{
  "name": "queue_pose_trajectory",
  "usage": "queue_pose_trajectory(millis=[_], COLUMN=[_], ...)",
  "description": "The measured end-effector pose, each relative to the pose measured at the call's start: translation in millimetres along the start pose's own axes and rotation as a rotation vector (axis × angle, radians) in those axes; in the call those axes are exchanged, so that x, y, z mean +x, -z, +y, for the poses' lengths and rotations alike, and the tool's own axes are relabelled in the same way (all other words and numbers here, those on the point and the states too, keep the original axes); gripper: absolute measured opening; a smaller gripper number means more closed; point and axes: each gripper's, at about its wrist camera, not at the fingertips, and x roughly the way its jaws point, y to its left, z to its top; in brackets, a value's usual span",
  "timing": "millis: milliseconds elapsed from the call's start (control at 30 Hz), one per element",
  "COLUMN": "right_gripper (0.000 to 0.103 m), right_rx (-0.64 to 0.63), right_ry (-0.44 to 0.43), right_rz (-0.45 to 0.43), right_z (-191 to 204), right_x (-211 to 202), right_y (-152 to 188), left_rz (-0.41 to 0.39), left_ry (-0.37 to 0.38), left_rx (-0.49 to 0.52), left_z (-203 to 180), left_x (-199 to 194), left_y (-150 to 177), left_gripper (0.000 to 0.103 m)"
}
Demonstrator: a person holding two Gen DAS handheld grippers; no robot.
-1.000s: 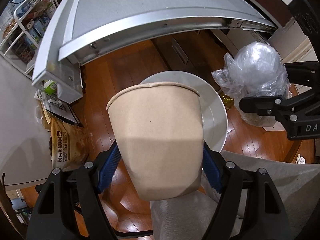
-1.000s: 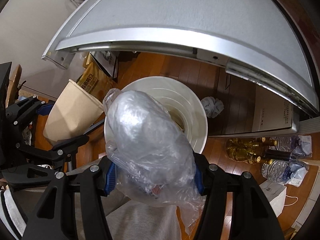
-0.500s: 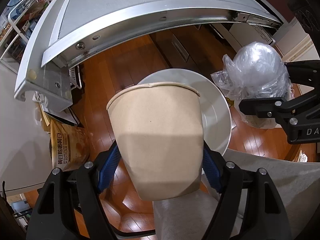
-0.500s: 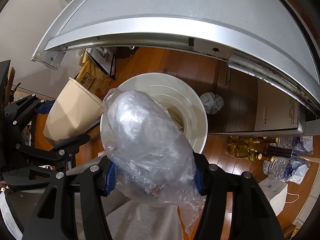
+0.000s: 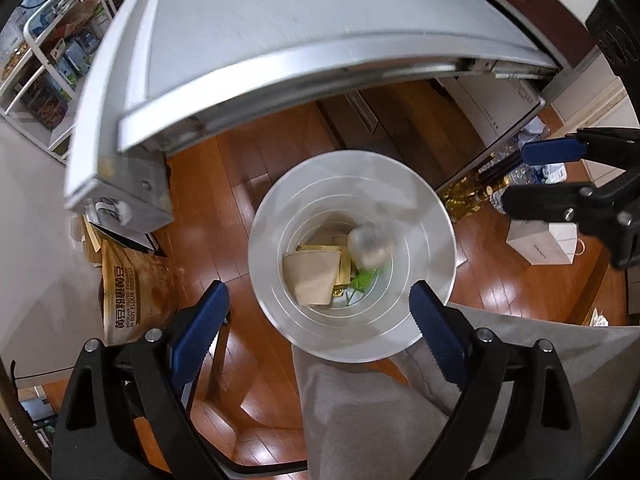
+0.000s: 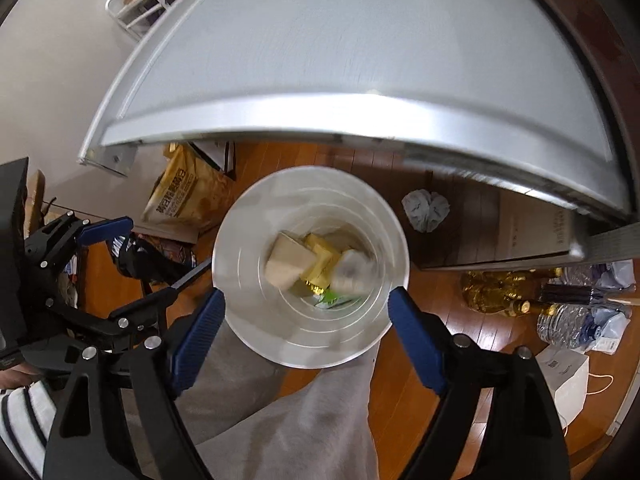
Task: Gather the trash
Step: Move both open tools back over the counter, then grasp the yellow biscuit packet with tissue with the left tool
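Both grippers hang right over the white bin (image 5: 436, 216), jaws spread wide with nothing in them: left gripper (image 5: 318, 304), right gripper (image 6: 306, 308). Down at the bottom of the bin, the paper cup (image 5: 312, 278) lies at about 8 o'clock and the balled-up plastic bag (image 5: 370, 244) at 2 o'clock, touching. Farther out, a soy flour bag (image 5: 134, 292) sits on the wood floor (image 5: 224, 184).

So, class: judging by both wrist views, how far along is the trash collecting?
Done: the paper cup and plastic bag lie inside the white bin. In hand: nothing; left gripper and right gripper are open. Left: a crumpled wad on the floor.
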Motion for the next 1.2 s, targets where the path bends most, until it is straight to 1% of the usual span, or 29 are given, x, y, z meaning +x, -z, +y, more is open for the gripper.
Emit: queue_pose_trajectory(millis=[67, 100, 233, 300, 400, 467, 533, 633, 700, 733, 800, 967, 1000, 1133, 1200], right_gripper=[0.084, 0.086, 0.096, 0.097, 0.098, 0.098, 0.098, 0.098, 0.098, 0.098, 0.098, 0.098, 0.098, 0.098, 0.098], right_rx=[-0.019, -0.033, -0.078, -0.092, -0.094, -0.094, -0.083, -0.055, -0.041, -0.035, -0.029, -0.014, -0.011, -0.007, -0.027], right_ry=[0.013, 0.025, 0.08, 0.103, 0.135, 0.166, 0.202, 0.253, 0.277, 0.287, 0.3, 0.316, 0.316, 0.303, 0.293], right_rz=[-0.031, -0.055, -0.184, -0.258, -0.347, -0.387, -0.398, -0.393, -0.377, -0.364, -0.351, -0.316, -0.311, -0.303, -0.31], right_z=[2, 5, 14, 15, 18, 17, 15, 10, 2, -2, -5, -17, -18, -22, -21], right_x=[-15, -25, -65, -85, -106, -113, -114, -106, -97, -91, -83, -63, -60, -56, -56], right_y=[-2, -3, -17, -29, -55, -77, -100, -136, -161, -172, -184, -216, -222, -235, -240], left_rz=[-0.018, -0.031, -0.098, -0.154, -0.243, -0.288, -0.335, -0.353, -0.355, -0.352, -0.354, -0.329, -0.33, -0.313, -0.302], left_ry=[0.004, 0.006, 0.016, 0.011, -0.006, -0.038, -0.077, -0.128, -0.139, -0.132, -0.109, -0.09, -0.083, -0.031, 0.003], left_rx=[-0.008, -0.012, -0.021, -0.02, -0.022, -0.026, -0.035, -0.057, -0.077, -0.089, -0.112, -0.16, -0.168, -0.201, -0.218], left_z=[2, 3, 2, 3, 4, 7, 13, 30, 44, 52, 65, 90, 91, 102, 106], left_x=[-9, -16, -46, -64, -88, -98, -103, -97, -91, -88, -84, -65, -62, -43, -32], left_y=[-1, -3, -12, -21, -41, -56, -76, -112, -137, -151, -176, -235, -242, -286, -310], left_gripper=[0.093, 0.093, 0.093, 0.093, 0.094, 0.1, 0.101, 0.101, 0.101, 0.101, 0.101, 0.101, 0.101, 0.101, 0.101])
